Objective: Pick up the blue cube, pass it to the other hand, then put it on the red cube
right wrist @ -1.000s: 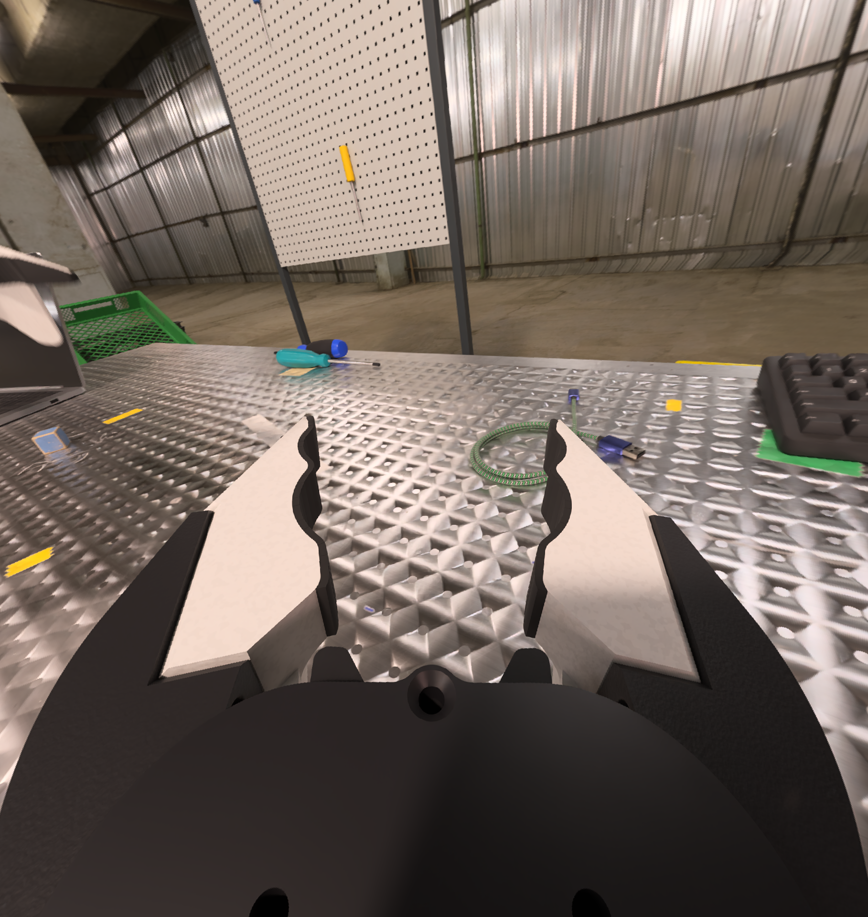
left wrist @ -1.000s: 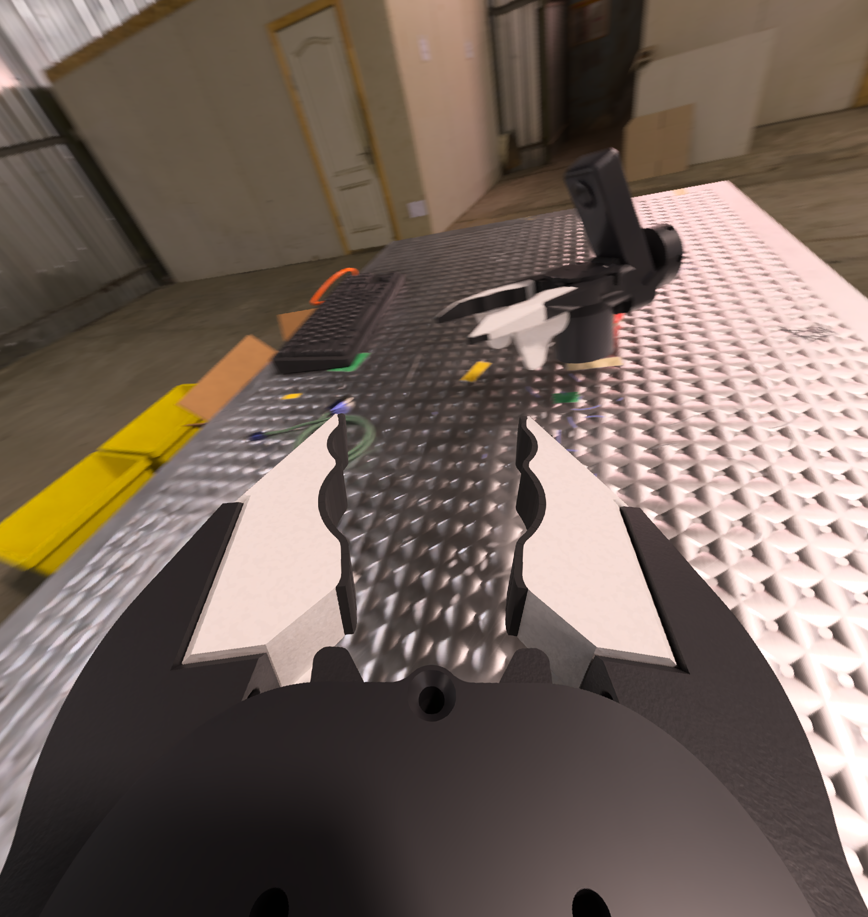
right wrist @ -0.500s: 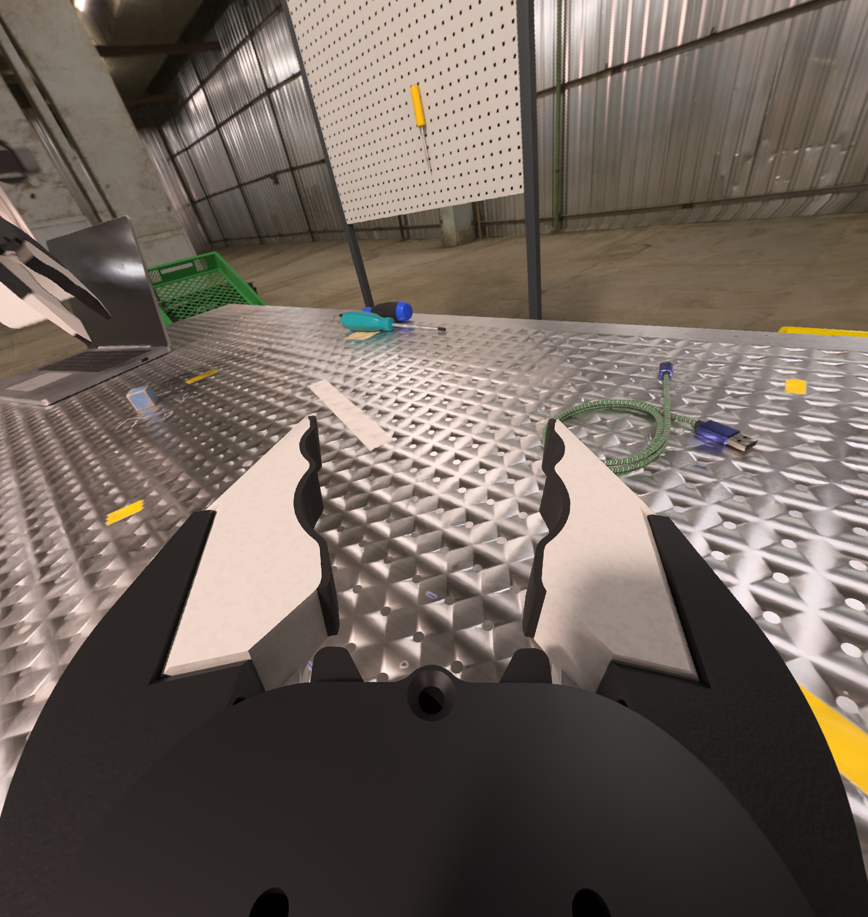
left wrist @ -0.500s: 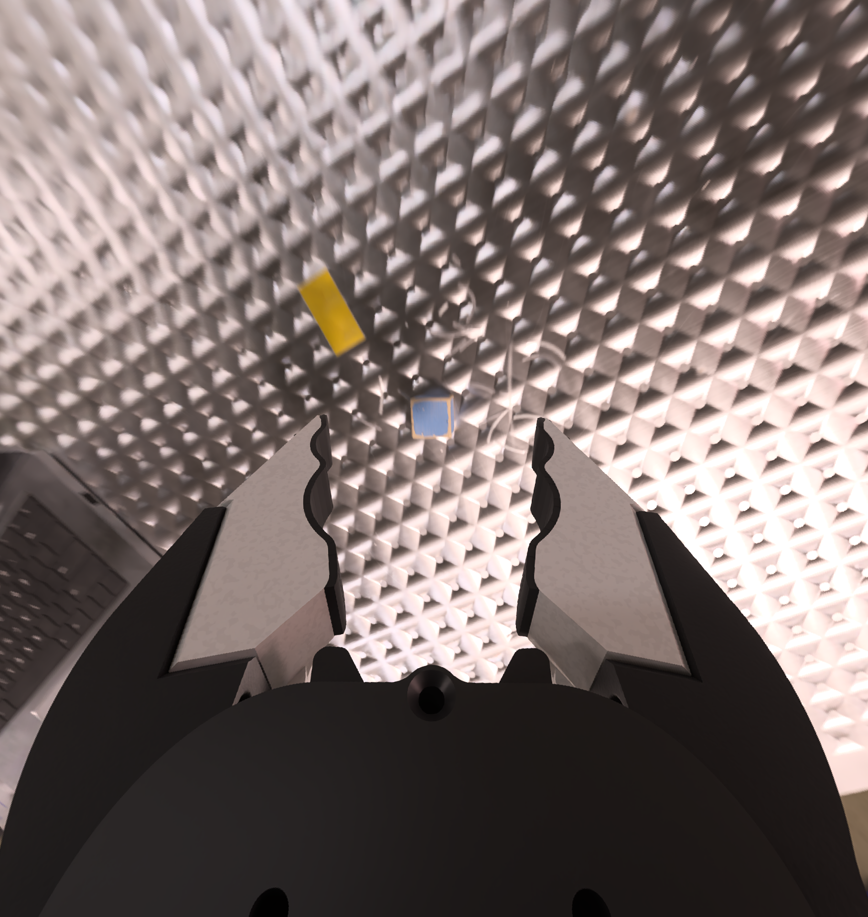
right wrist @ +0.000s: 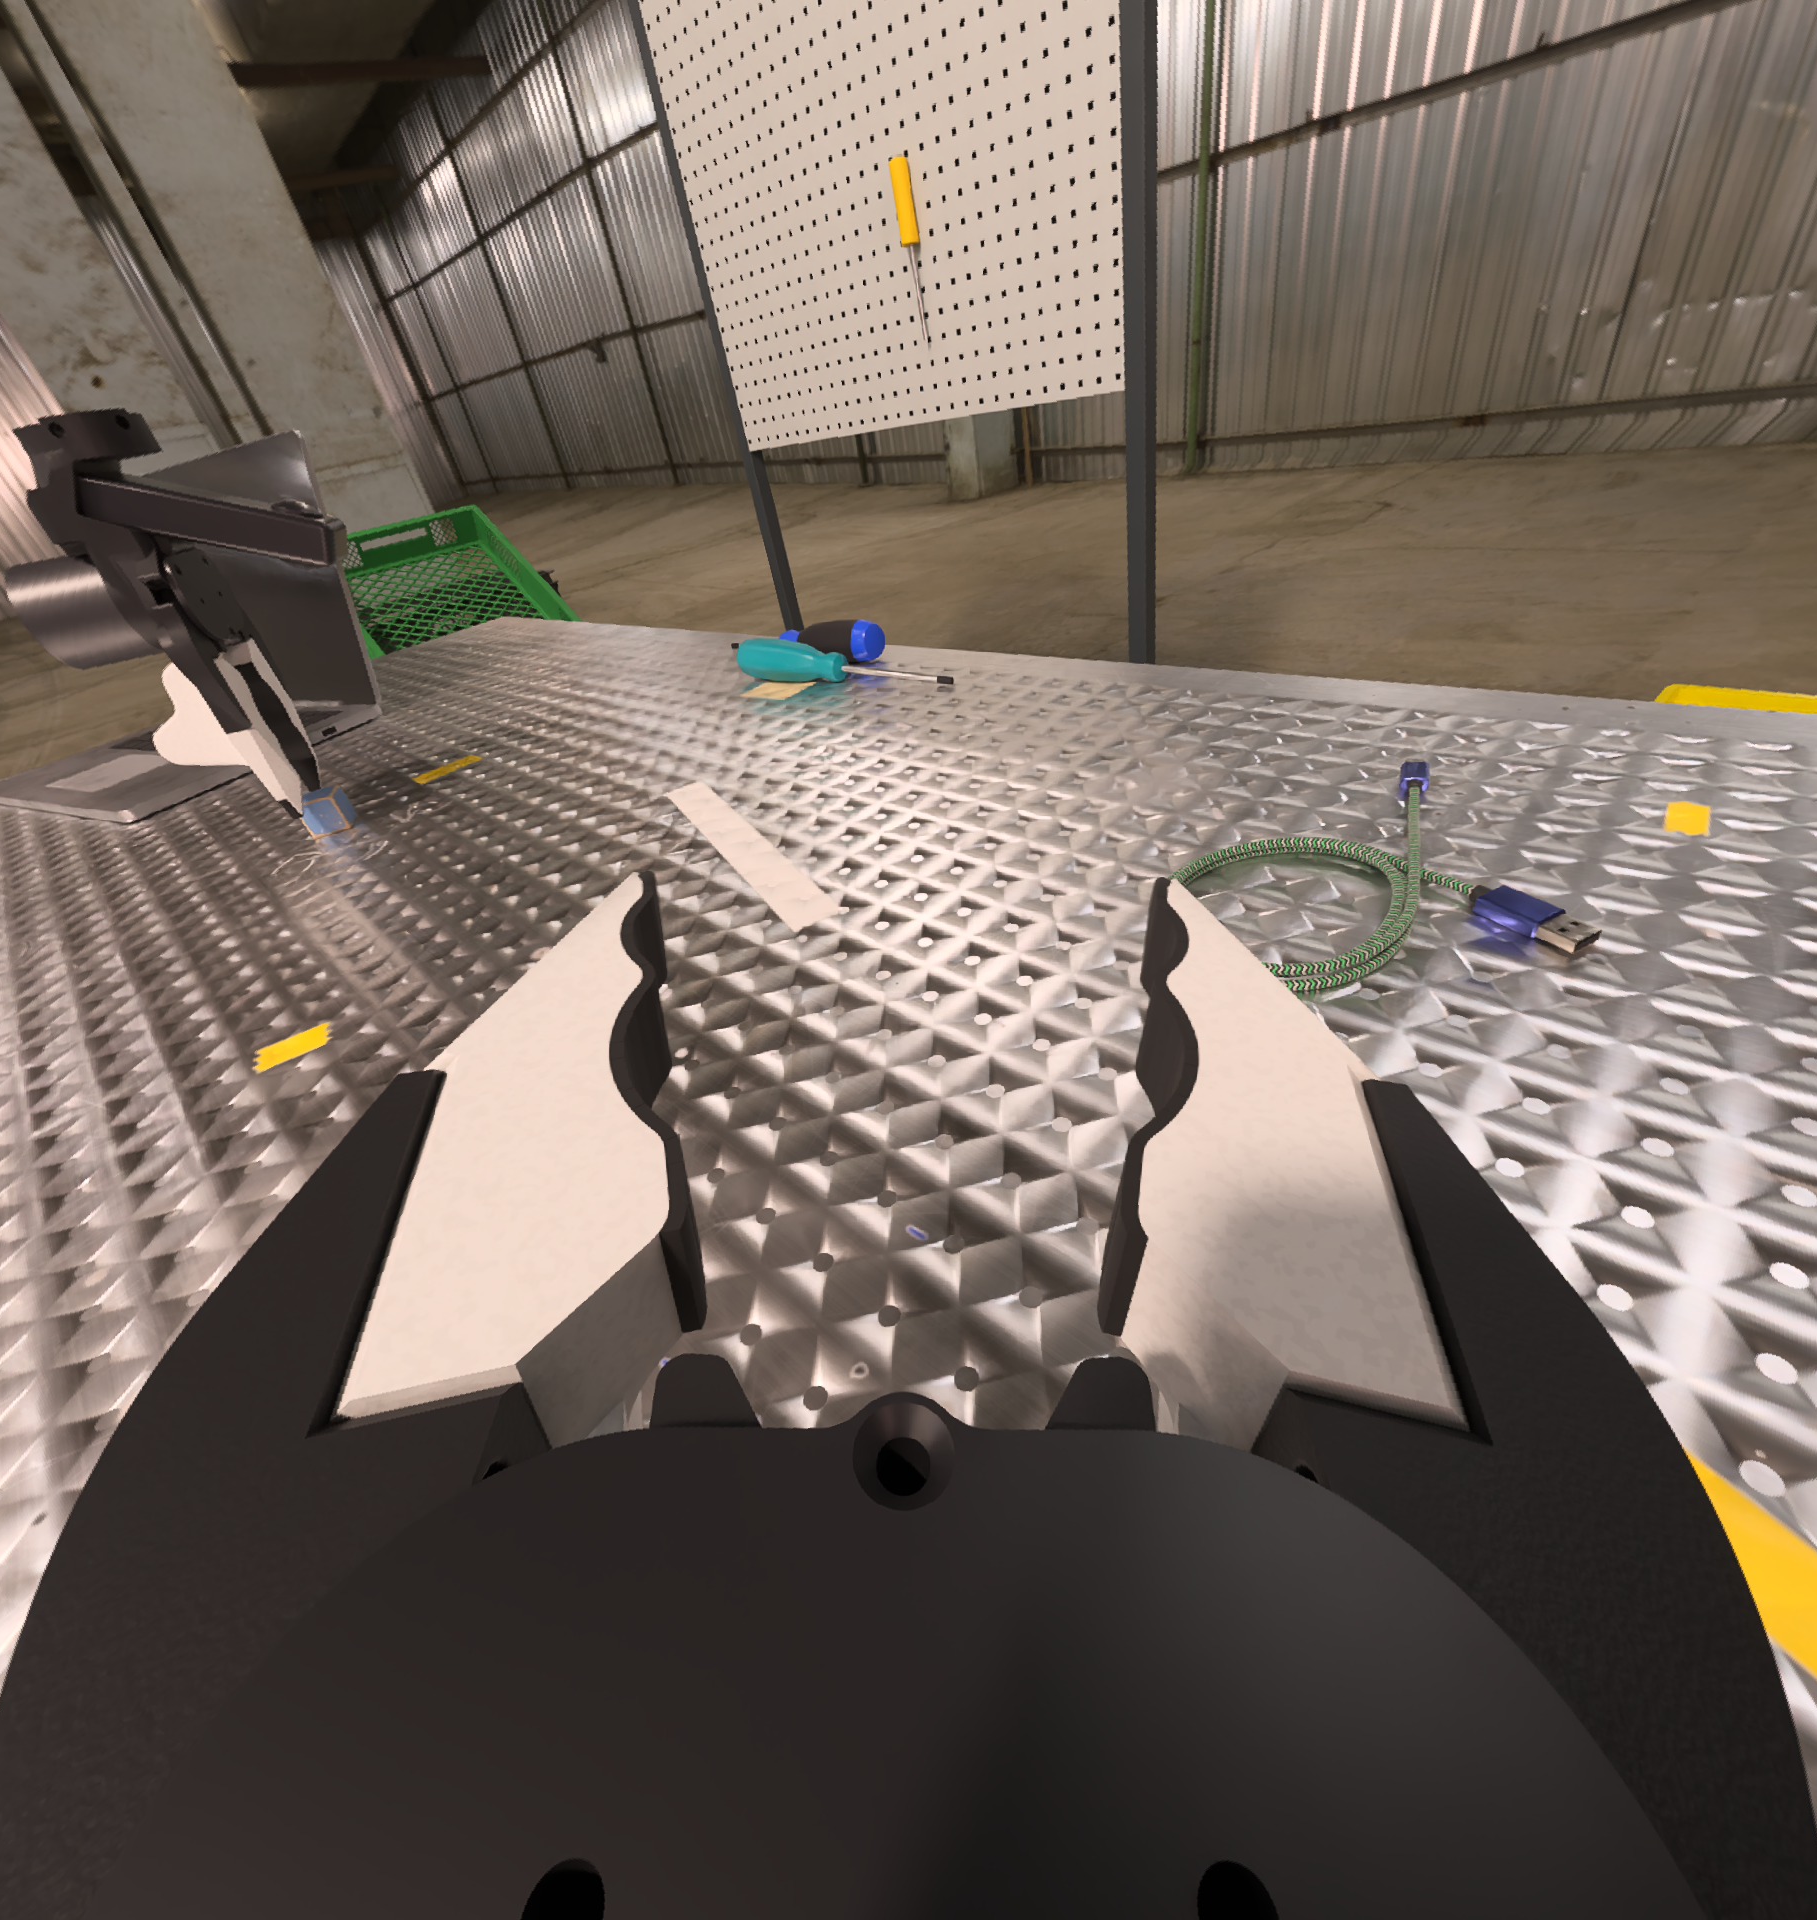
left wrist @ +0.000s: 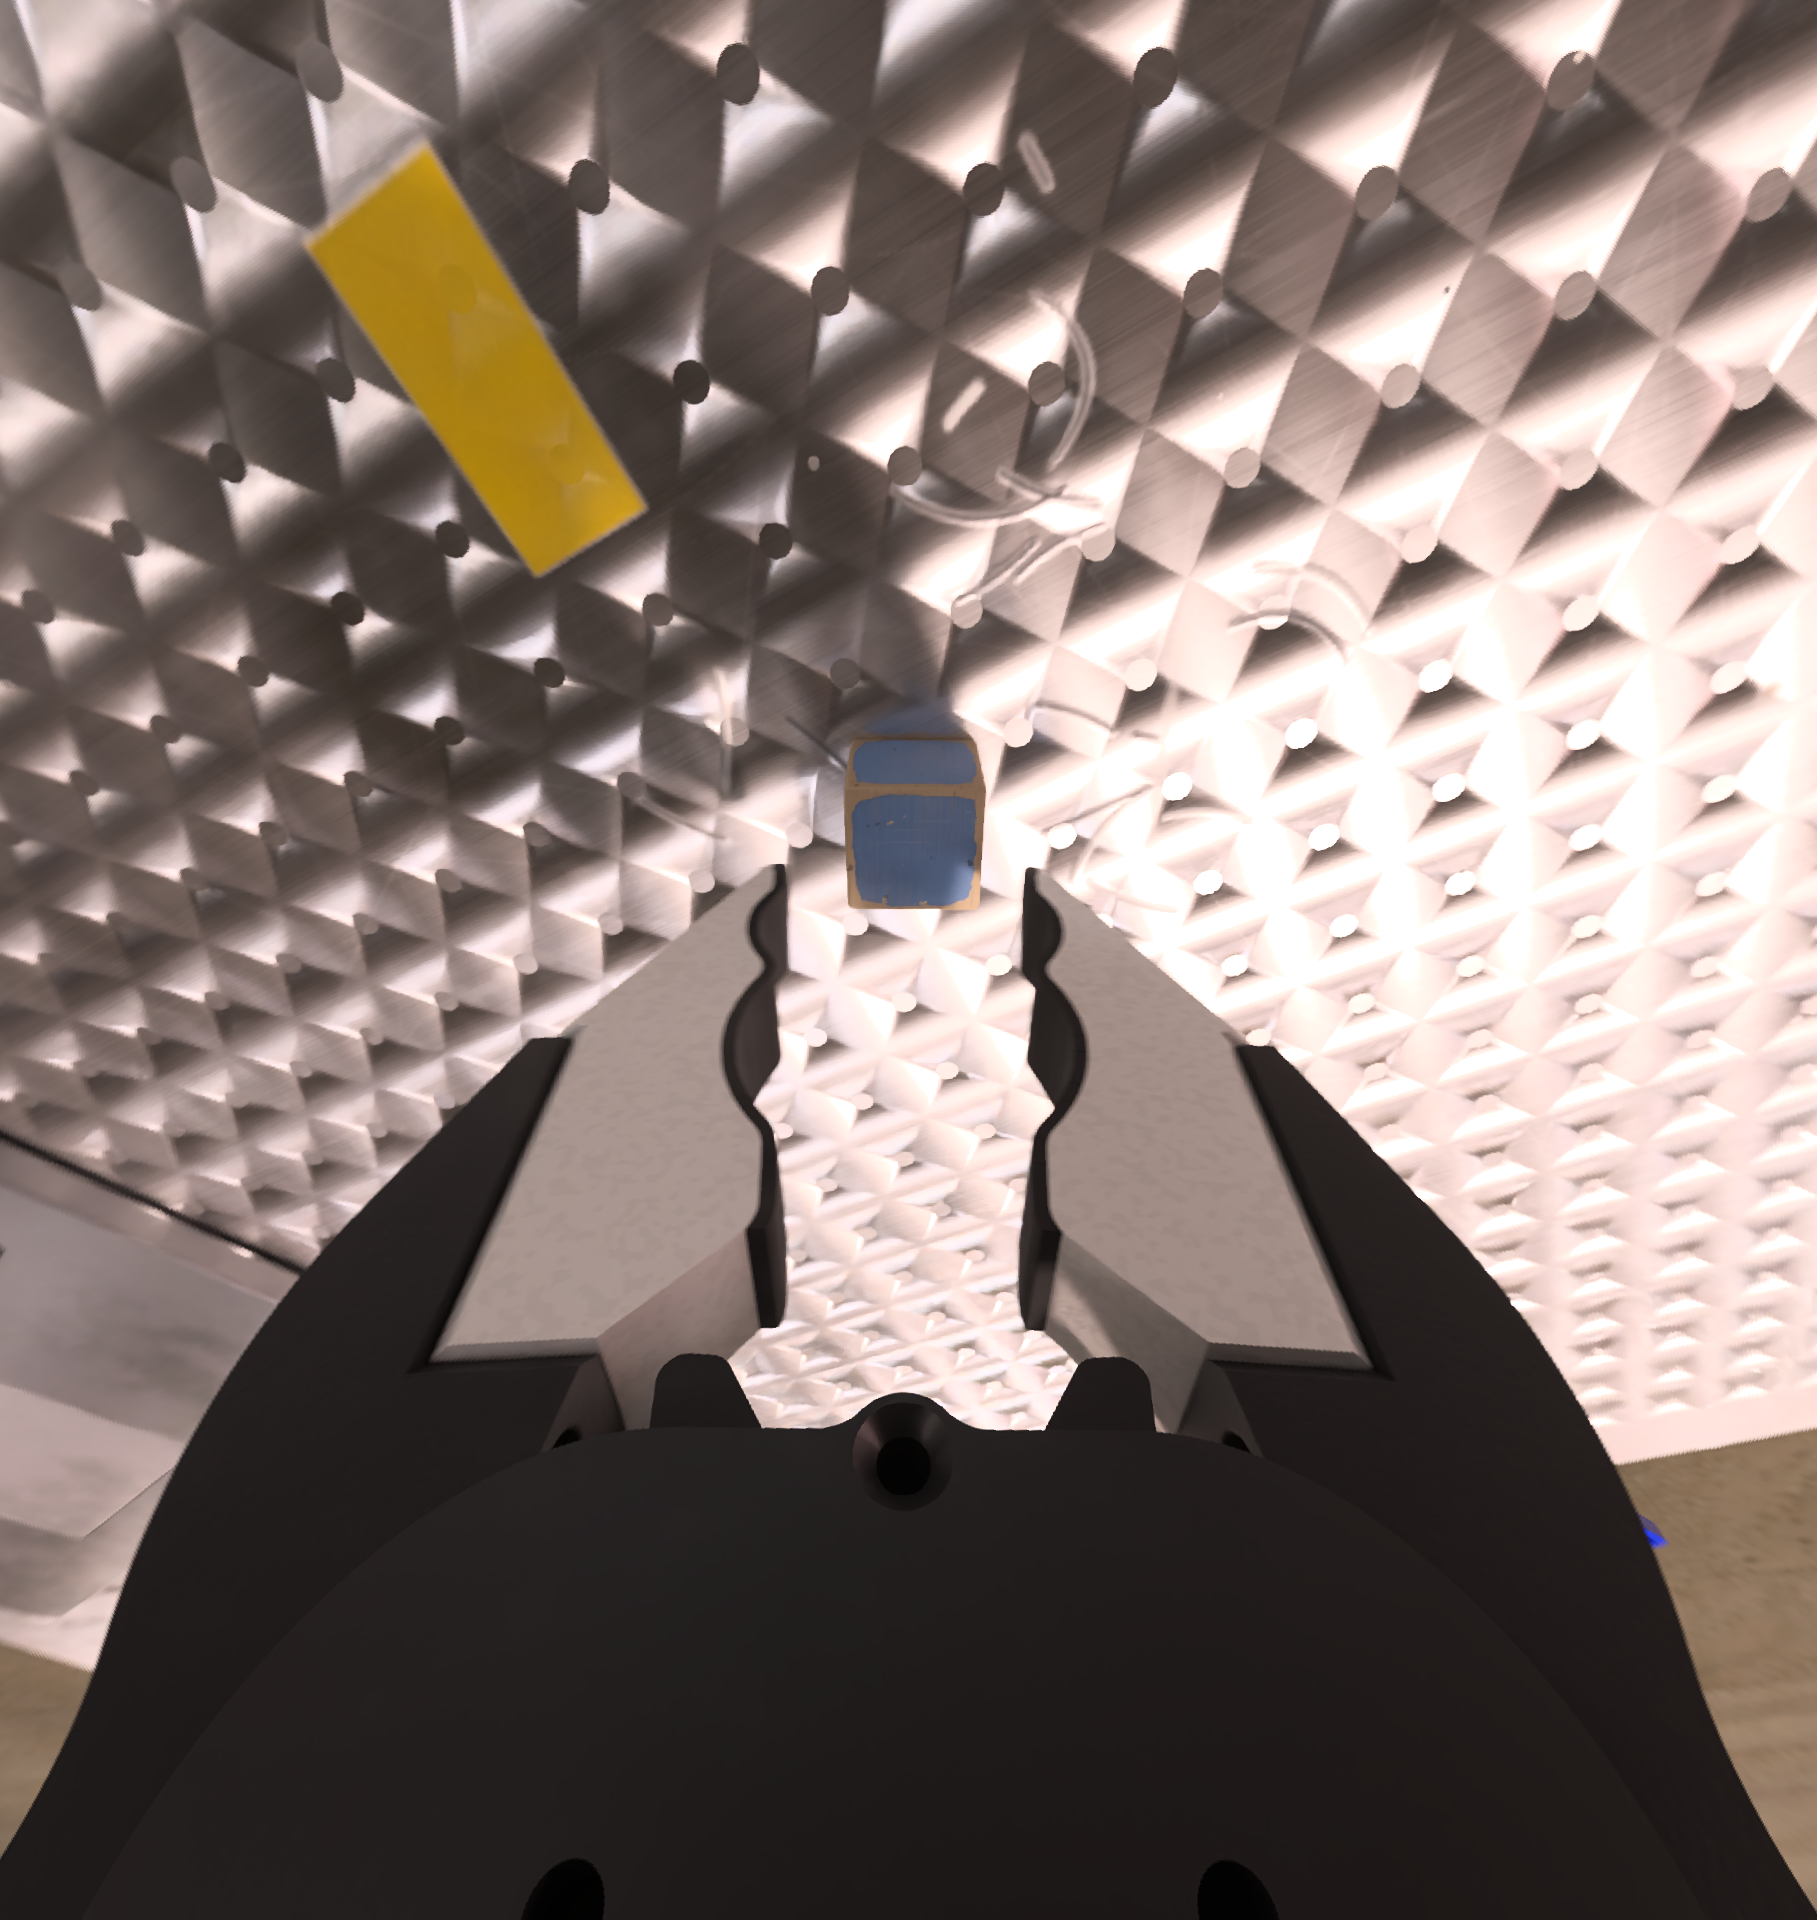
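The blue cube (left wrist: 912,826) sits on the embossed metal table (left wrist: 1403,727), just beyond the tips of my left gripper (left wrist: 902,883). That gripper is open and points down at the cube, its fingers apart from it. In the right wrist view the cube (right wrist: 324,809) shows small at the far left, under the left gripper's tips (right wrist: 280,774). My right gripper (right wrist: 902,894) is open and empty, low over the middle of the table (right wrist: 883,1091). No red cube shows in either view.
A yellow tape strip (left wrist: 473,358) lies left of the cube and a laptop (left wrist: 42,1382) at lower left. In the right wrist view: a pale strip (right wrist: 753,852), a green USB cable (right wrist: 1392,904), two screwdrivers (right wrist: 810,655), a green crate (right wrist: 447,582), a pegboard (right wrist: 883,208).
My left gripper swung from facing across the table to pointing down, then came closer to the blue cube. My right gripper turned slightly left; the other gripper now shows more fully.
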Robot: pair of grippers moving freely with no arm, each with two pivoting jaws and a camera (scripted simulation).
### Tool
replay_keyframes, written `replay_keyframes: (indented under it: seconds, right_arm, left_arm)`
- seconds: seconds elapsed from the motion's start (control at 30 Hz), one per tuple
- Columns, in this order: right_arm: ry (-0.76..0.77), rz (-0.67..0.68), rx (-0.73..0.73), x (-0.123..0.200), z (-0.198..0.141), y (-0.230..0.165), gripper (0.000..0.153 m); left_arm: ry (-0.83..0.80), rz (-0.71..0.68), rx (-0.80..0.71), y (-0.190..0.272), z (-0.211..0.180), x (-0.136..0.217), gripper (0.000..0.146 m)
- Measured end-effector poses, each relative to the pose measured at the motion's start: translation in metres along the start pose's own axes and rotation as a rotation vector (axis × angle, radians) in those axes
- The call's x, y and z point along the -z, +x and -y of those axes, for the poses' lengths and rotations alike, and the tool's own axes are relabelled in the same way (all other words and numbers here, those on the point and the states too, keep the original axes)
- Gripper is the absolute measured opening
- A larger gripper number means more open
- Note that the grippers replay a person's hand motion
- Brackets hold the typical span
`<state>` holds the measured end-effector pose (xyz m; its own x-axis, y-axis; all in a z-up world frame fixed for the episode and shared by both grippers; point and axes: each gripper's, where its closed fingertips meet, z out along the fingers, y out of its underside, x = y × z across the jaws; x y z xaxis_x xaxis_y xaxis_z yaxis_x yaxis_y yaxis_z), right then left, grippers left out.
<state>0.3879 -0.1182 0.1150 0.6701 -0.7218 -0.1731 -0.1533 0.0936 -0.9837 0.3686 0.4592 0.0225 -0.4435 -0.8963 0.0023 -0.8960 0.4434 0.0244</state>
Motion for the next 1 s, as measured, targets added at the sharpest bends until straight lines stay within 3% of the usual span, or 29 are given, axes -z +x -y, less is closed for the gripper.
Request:
replay_keyframes:
  seconds: [0.07,0.23,0.37,0.5,0.63,0.83,1.0]
  right_arm:
    - [0.002,0.002,-0.002,0.0,0.0,0.0,0.099]
    - [-0.013,0.025,-0.017,-0.001,-0.002,-0.003,0.106]
    - [-0.004,0.058,-0.046,-0.002,0.001,-0.01,0.101]
    - [0.028,0.168,-0.208,-0.007,0.016,-0.027,0.1]
    - [-0.006,0.41,-0.482,-0.016,0.038,-0.066,0.094]
    - [-0.17,0.728,-1.007,-0.021,0.057,-0.118,0.096]
    - [-0.306,0.708,-1.081,-0.022,0.042,-0.13,0.091]
  left_arm:
    - [0.003,-0.031,0.003,0.001,0.002,-0.001,0.025]
    - [0.076,-0.039,-0.036,-0.003,0.012,0.009,0.026]
    - [0.433,-0.011,-0.123,0.012,0.053,0.076,0.026]
    - [0.935,-0.053,-0.396,0.101,0.107,0.167,0.026]
    - [1.311,-0.237,-0.707,0.233,0.141,0.211,0.025]
    - [1.531,-0.572,-0.987,0.384,0.169,0.189,0.025]
    - [1.546,-0.599,-1.092,0.431,0.171,0.158,0.025]
